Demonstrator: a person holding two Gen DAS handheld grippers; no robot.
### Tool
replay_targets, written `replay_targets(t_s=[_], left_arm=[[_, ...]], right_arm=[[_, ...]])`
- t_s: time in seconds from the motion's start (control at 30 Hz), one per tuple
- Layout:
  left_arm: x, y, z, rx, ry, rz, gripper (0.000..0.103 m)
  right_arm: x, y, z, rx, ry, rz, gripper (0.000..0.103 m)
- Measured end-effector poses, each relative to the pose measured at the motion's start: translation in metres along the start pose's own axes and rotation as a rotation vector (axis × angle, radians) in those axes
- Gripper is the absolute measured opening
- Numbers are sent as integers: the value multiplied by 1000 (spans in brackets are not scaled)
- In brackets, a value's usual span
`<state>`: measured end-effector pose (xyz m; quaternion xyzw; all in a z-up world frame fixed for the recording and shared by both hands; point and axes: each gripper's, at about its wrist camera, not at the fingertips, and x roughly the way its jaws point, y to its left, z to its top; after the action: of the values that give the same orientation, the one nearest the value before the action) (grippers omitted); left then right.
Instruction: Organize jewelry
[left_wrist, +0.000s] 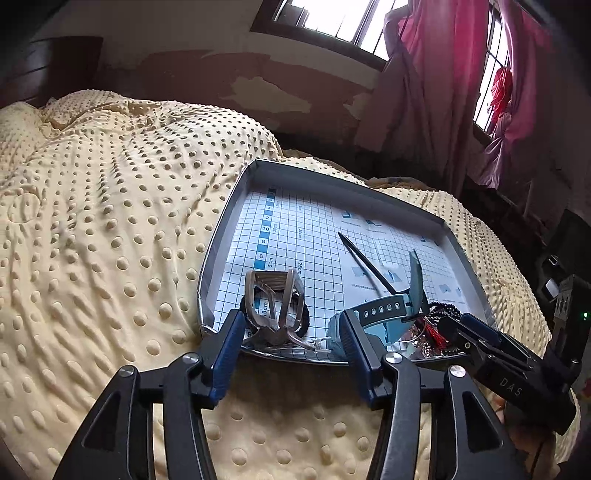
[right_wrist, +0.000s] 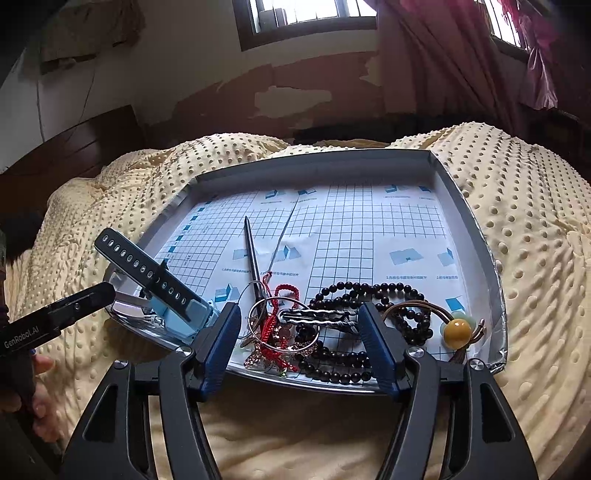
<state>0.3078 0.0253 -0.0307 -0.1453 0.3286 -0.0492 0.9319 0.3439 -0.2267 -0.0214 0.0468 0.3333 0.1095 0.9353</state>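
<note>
On a bed spread with a cream dotted blanket (right_wrist: 517, 229), a shallow grey tray lined with blue-and-white grid paper (right_wrist: 369, 236) holds a heap of jewelry along its near edge. Much of the heap is hard to read: a tangle of red cord, thin metal rings and gold-coloured charms (right_wrist: 275, 332) overlaps so closely that single pieces cannot be told apart. A long strand of dark round beads (right_wrist: 369, 291) loops across the near right part of the tray, its near end cut off behind the right gripper (right_wrist: 299, 325), whose blue-padded fingers stand wide apart over the heap and grasp nothing. At the far right of the heap sits an amber ball bead on a brown cord (right_wrist: 457, 332). A thin dark hairpin stick (right_wrist: 251, 251) lies on the grid, pointing away. In the tray's near left corner stands a pale blue watch with a black perforated strap (right_wrist: 162, 284), the strap raised at a slant. Beside it, the left gripper (left_wrist: 291, 332) is likewise spread wide and empty, with a silvery open-frame hair clip (left_wrist: 275, 299) standing between its fingers; contact cannot be judged.
</note>
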Motion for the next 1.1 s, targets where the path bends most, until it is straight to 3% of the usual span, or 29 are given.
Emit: replay_targets(t_s=[0.03, 0.17, 0.23, 0.37, 0.5, 0.63, 0.93, 1.1], left_arm=[[-5, -1, -1, 3, -16, 0, 59], [-33, -6, -5, 6, -118, -18, 99], [-49, -9, -6, 10, -175, -25, 103], [-80, -14, -8, 32, -274, -15, 103], [-108, -16, -13, 64, -322, -6, 103], [-139, -16, -23, 71, -375, -4, 103], [-204, -15, -64, 43, -473, 20, 103], [-219, -16, -86, 55, -448, 32, 103]], right_arm=[[-4, 0, 0, 0, -11, 0, 68], [-23, 1, 0, 6, -57, 0, 77], [-37, 1, 0, 15, -90, 7, 79], [-70, 2, -3, 40, -163, 48, 95], [-106, 10, -6, 35, -252, 71, 102], [-142, 18, -19, 36, -330, 88, 102], [-206, 42, -52, -95, -433, 75, 102], [-234, 41, -77, -57, -450, 79, 102]])
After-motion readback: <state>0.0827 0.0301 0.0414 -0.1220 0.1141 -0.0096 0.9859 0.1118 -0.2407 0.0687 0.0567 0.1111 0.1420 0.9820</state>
